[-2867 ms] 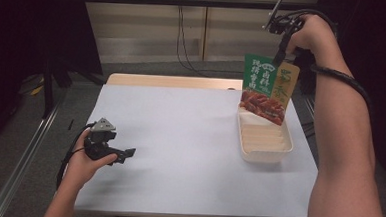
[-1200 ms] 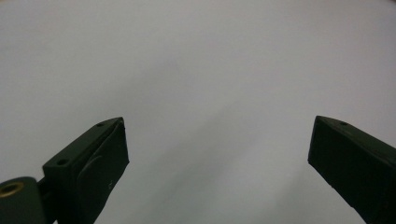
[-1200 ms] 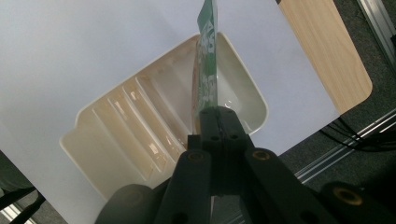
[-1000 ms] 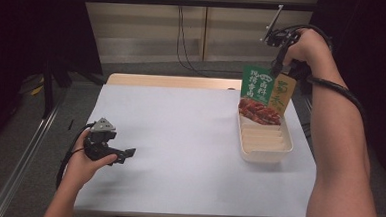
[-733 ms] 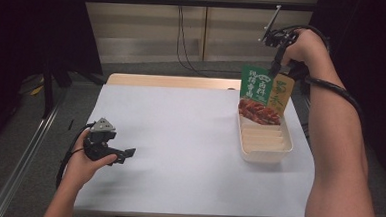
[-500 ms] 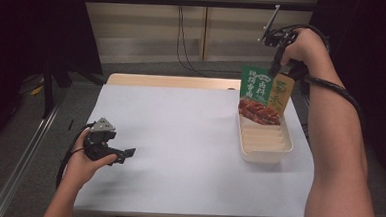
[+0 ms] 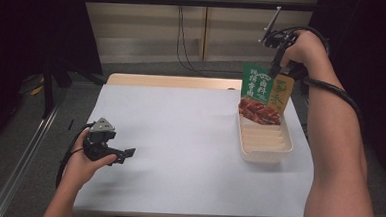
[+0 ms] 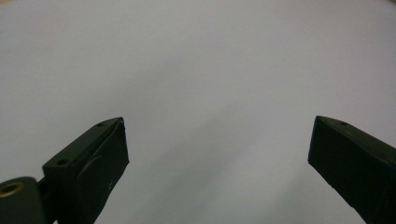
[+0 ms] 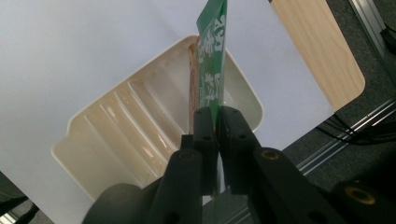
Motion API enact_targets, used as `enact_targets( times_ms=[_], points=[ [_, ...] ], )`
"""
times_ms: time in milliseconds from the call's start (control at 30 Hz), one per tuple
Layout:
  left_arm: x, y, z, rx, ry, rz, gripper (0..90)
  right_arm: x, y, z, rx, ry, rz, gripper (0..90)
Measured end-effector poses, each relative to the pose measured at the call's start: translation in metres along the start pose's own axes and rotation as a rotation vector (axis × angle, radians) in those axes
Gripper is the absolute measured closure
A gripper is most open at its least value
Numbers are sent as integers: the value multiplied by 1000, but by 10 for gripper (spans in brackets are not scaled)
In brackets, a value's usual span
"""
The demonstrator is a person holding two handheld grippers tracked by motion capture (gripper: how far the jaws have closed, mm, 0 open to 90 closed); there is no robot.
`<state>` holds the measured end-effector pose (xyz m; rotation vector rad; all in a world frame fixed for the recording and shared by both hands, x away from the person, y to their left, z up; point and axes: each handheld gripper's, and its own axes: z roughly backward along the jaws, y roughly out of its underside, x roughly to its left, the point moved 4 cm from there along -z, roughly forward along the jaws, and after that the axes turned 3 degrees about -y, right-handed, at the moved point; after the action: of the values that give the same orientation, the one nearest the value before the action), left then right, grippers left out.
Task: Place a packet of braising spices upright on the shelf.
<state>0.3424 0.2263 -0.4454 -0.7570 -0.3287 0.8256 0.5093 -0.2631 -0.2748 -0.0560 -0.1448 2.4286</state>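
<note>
The room is dim, with pale wall panels behind and a dark grey floor [image 7: 148, 71] crossed by cables. A single bench [image 7: 189, 138] stands in it, its top covered with a light grey-white sheet, a strip of bare wood showing along the far edge. At its right end sits one cream tray [image 7: 264, 142] with ridged bottom, seen also in the right gripper view [image 9: 116, 130]. One food packet [image 7: 264, 94], green at the top with a picture of reddish meat below, hangs upright with its lower edge in the far end of the tray. The right hand-held gripper [image 7: 274, 67], raised above the tray, has the packet's top edge between its jaws [image 9: 215, 116]; the jaws have just been easing apart slightly, yet the pads press on the packet. The left hand-held gripper [image 7: 126, 152] rests low at the bench's near left, its jaws spread wide over bare sheet [image 8: 217, 144], holding nothing. Two hand-held grippers in all.
</note>
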Motion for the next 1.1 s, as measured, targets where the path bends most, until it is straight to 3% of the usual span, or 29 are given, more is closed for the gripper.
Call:
enact_targets(
  times_ms=[333, 567, 800, 1100],
  points=[
    [-2, 0, -2, 4, 8, -7, 49, -2, 6, 4, -2, 60, -67, 610],
    [-3, 0, -3, 6, 13, -10, 49, -1, 8, 12, 4, 74, -108, 533],
    [-2, 0, 0, 1, 7, -6, 49, 1, 4, 17, -30, 88, -148, 362],
    [-3, 0, 3, -6, 2, -7, 49, 10, 0, 15, -50, 73, -145, 245]
  ],
)
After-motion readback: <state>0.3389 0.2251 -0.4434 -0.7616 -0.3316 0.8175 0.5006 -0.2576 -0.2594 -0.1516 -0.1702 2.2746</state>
